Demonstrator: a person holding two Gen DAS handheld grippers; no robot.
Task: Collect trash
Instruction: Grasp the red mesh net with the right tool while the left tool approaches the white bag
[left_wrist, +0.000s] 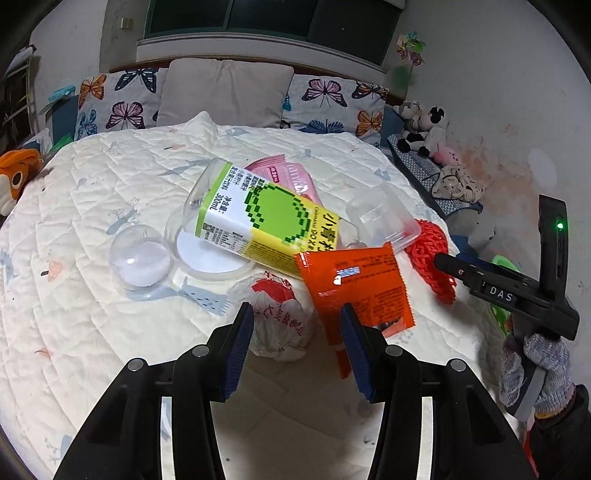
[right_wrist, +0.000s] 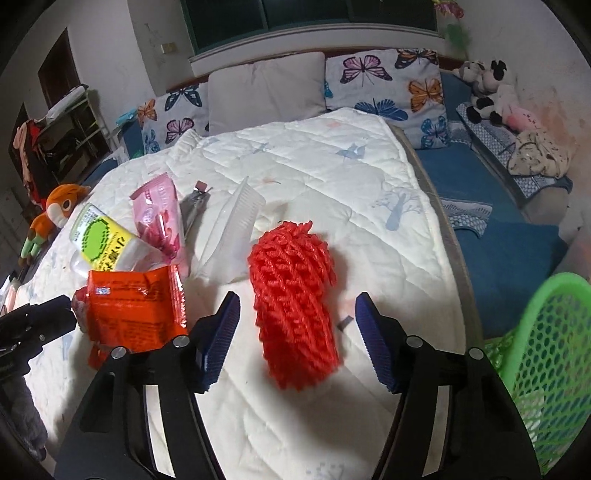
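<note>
I am bringing my right hand-held gripper (right_wrist: 297, 334) over the red foam fruit net (right_wrist: 293, 302), which is lying on the white quilted bed cover (right_wrist: 332, 177) between the jaws; they are standing fairly wide, the pads not yet touching it. To do this well, I judge I should centre the net, lower a little, then close gently, since the soft mesh will squash and could slip. The green mesh plastic basket (right_wrist: 539, 350) is waiting just to the right for the drop. My left hand-held gripper (left_wrist: 297, 341) is hanging half-open and empty over the crumpled white paper wrapper with red print (left_wrist: 280, 317), with the orange foil snack packet (left_wrist: 354, 284) touching one pad.
</note>
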